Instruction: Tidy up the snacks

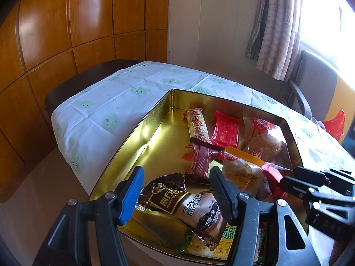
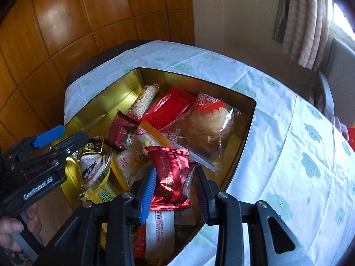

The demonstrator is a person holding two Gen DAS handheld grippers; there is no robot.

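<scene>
**Q:** Snacks: where do they lie, and how does each tool stand?

**A:** Snacks fill the gold tin [image 2: 124, 93] on the bench [image 2: 288, 155]. The right tool [image 2: 175, 187] has a red foil packet [image 2: 169, 173] between its fingers; whether the pads press on it cannot be told. The left tool [image 1: 175, 190] stands apart, straddling a brown sesame packet [image 1: 177, 201] without touching it.

**Q:** What does the tin hold?

**A:** Beyond the right tool lie a clear bread bag [image 2: 206, 126], a flat red pack [image 2: 166, 108] and a long cereal bar [image 2: 144, 98]. Left of it sits an orange-edged bun pack [image 2: 142, 146].

**Q:** What could go wrong?

**A:** Probably the foil packet slips, being glossy and held near one end. It would likely land crooked on the heap. The two tools work close together, so their fingers may collide.
</scene>
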